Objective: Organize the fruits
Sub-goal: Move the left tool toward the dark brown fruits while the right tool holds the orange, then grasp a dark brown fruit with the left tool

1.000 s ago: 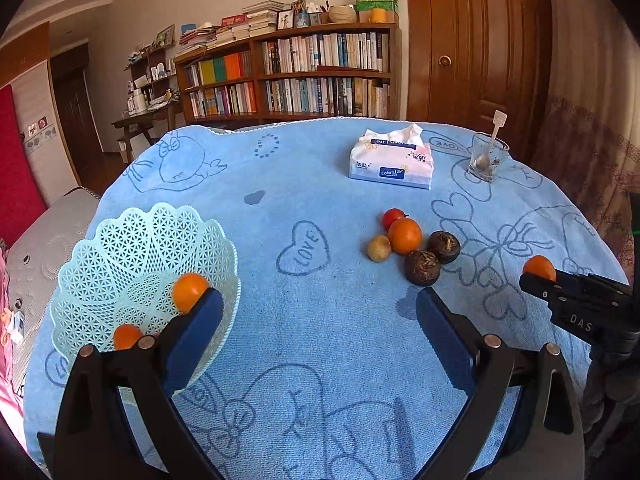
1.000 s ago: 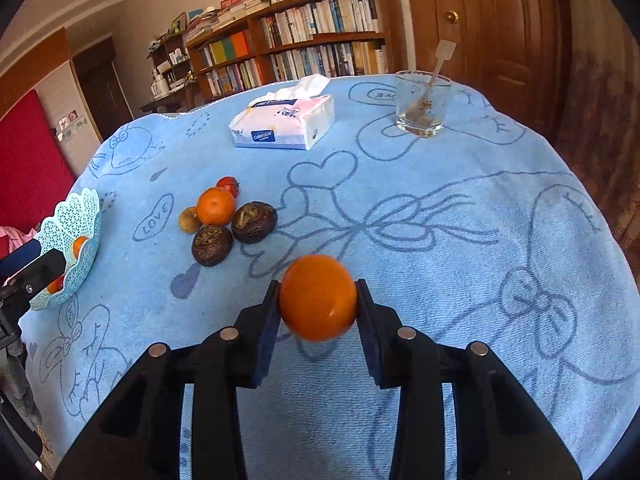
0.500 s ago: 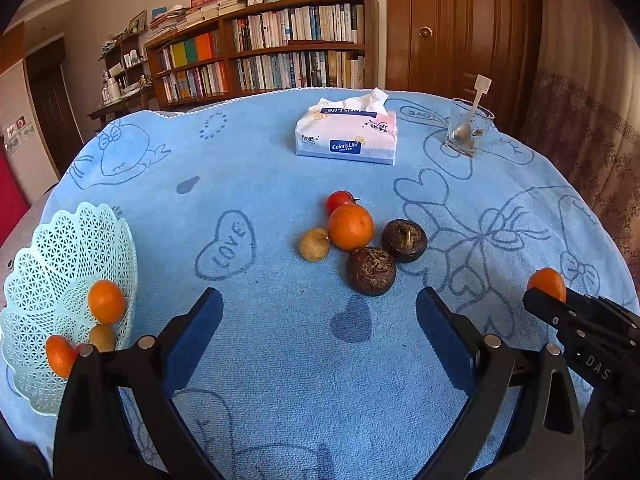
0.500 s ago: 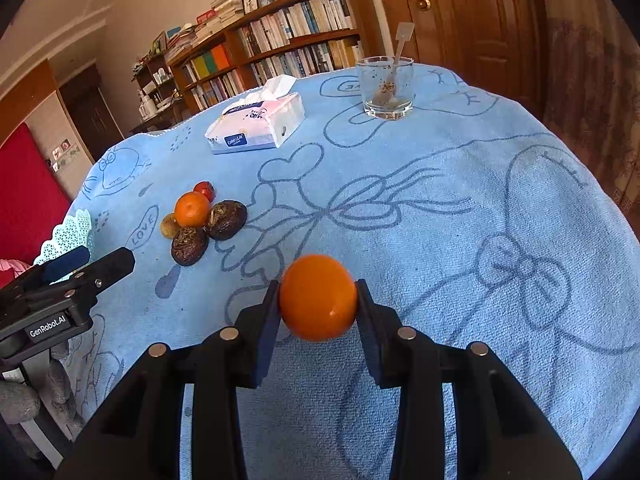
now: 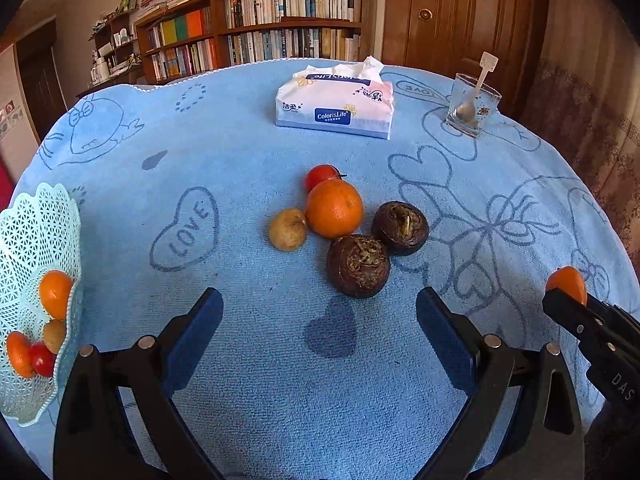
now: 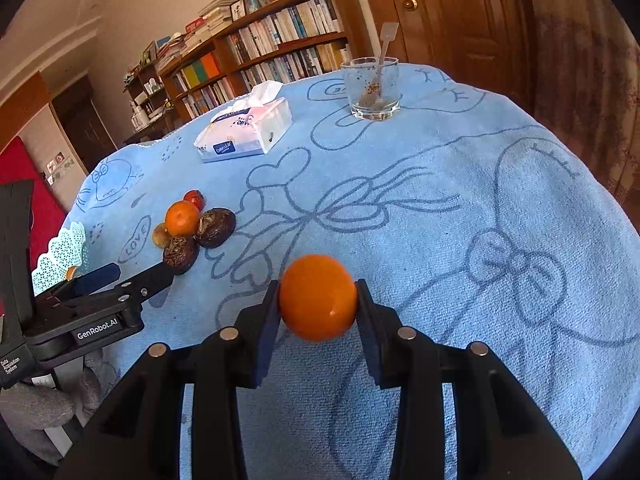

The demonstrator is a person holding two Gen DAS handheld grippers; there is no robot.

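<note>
My right gripper (image 6: 317, 300) is shut on an orange (image 6: 317, 297), held above the blue cloth; the same orange (image 5: 567, 283) shows at the right edge of the left wrist view. My left gripper (image 5: 319, 316) is open and empty, just short of a fruit cluster: an orange (image 5: 334, 208), a small red fruit (image 5: 320, 176), a tan round fruit (image 5: 287, 229) and two dark brown fruits (image 5: 358, 266) (image 5: 400, 223). The pale green lattice basket (image 5: 28, 236) at far left holds several fruits. The cluster (image 6: 182, 218) lies left in the right wrist view.
A tissue pack (image 5: 335, 105) lies at the back of the blue-clothed table (image 5: 240, 160). A glass with a spoon (image 5: 472, 104) stands back right. Bookshelves (image 5: 256, 28) and a wooden door (image 5: 460, 12) are behind. A gloved hand (image 6: 36, 408) holds the left gripper.
My left gripper swung right from the basket toward the fruit cluster and came closer to it. The right gripper kept its hold on the orange and drifted toward the left one.
</note>
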